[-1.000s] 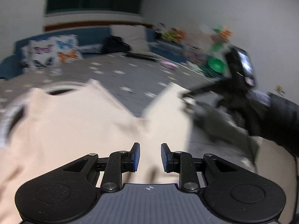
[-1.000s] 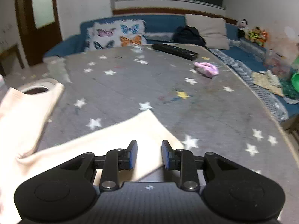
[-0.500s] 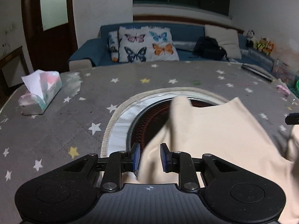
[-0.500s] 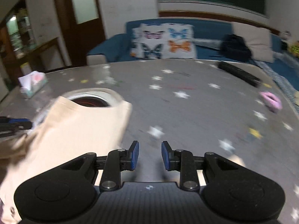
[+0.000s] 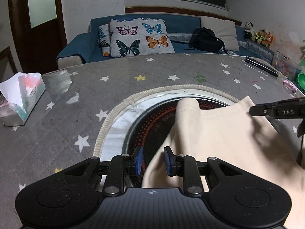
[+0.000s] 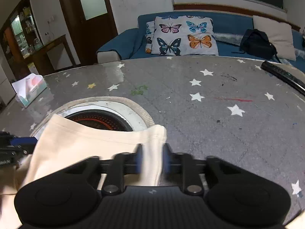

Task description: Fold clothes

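Living room, blue sofa [image 5: 177,24] beyond a star-patterned table [image 5: 57,126]. Left tool [image 5: 152,160], now swung toward the round hob [image 5: 152,126], stands parted astride the cream garment's [image 5: 225,133] left edge; right tool [image 6: 152,159], blurred, straddles its right corner, grip uncertain. The fold looks just laid.

My counter [image 5: 171,68]: round, under a grey star-printed cover, with a circular inset hotplate [image 5: 152,126] ringed in pale braid at its middle. On it I count a cream garment [image 5: 228,133] lying partly over the hotplate, a tissue pack [image 5: 21,97] near the left edge, and a black remote [image 6: 282,76] and small pink item [image 5: 290,85] towards the right edge.
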`<state>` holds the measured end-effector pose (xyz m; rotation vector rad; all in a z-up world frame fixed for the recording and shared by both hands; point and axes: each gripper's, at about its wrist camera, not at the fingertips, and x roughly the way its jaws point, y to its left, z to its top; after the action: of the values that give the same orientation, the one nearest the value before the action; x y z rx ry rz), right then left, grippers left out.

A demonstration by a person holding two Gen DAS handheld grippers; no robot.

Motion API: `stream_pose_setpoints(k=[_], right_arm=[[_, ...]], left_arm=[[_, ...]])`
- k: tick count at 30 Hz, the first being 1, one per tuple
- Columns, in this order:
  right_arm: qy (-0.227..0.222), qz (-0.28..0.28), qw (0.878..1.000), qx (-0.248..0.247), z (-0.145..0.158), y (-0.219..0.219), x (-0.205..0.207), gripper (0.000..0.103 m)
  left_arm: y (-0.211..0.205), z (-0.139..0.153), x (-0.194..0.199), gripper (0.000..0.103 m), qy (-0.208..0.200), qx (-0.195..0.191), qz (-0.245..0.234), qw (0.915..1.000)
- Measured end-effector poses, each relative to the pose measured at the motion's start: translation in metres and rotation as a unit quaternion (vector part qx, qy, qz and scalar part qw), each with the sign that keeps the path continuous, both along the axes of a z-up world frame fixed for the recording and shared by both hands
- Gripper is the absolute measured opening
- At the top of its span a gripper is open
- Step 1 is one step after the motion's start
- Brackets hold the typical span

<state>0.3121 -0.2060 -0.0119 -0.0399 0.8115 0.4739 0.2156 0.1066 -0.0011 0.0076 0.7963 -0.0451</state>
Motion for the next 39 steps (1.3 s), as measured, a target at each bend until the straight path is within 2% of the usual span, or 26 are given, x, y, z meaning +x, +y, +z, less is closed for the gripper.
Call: stream_pose_setpoints(k=[3, 7, 11, 21, 23, 24, 25, 26, 30, 33, 37, 39], right_arm=[[-0.026, -0.012, 0.999, -0.026, 0.005, -0.007, -0.012, 0.003], [-0.036, -0.036, 0.998, -0.048, 0.009, -0.028, -0.031, 0.003], [-0.026, -0.042, 0.997, -0.053, 0.006, -0.042, -0.039, 0.003], [-0.015, -0.044, 0.998, -0.048, 0.003, -0.053, -0.045, 0.004], [-0.015, -0.046, 0.998, -0.047, 0.004, -0.053, -0.044, 0.004], [-0.016, -0.045, 0.998, -0.047, 0.004, -0.052, -0.043, 0.004], [-0.017, -0.043, 0.998, -0.049, 0.004, -0.051, -0.042, 0.004], [-0.019, -0.041, 0.998, -0.051, 0.005, -0.049, -0.040, 0.004], [-0.036, -0.034, 0.997, -0.051, 0.011, -0.039, -0.029, 0.004], [-0.046, -0.026, 0.998, -0.044, 0.014, -0.025, -0.015, 0.004], [-0.044, -0.013, 0.998, -0.052, 0.006, -0.002, 0.006, 0.007], [-0.039, -0.012, 0.998, -0.056, 0.004, 0.006, 0.013, 0.008]], left_arm=[[0.003, 0.001, 0.003, 0.026, -0.002, 0.002, 0.001, 1.0000], [0.001, 0.001, 0.007, 0.027, -0.004, 0.002, -0.010, 0.9999], [-0.006, -0.002, 0.015, 0.031, -0.001, 0.004, -0.019, 0.9998], [-0.017, -0.007, 0.033, 0.031, 0.005, -0.007, -0.041, 0.9991], [-0.022, -0.009, 0.037, 0.027, 0.004, -0.001, -0.048, 0.9988], [-0.024, -0.010, 0.038, 0.022, 0.001, 0.001, -0.052, 0.9986], [-0.026, -0.011, 0.038, 0.011, -0.004, 0.004, -0.056, 0.9984], [-0.027, -0.011, 0.037, 0.007, -0.010, 0.012, -0.052, 0.9985], [-0.021, -0.010, 0.033, 0.005, -0.040, 0.061, -0.009, 0.9973], [-0.004, -0.006, 0.033, 0.005, -0.048, 0.062, 0.025, 0.9966], [0.013, -0.011, 0.042, 0.005, -0.028, 0.056, 0.050, 0.9968], [0.018, -0.013, 0.042, 0.010, -0.020, 0.046, 0.056, 0.9972]])
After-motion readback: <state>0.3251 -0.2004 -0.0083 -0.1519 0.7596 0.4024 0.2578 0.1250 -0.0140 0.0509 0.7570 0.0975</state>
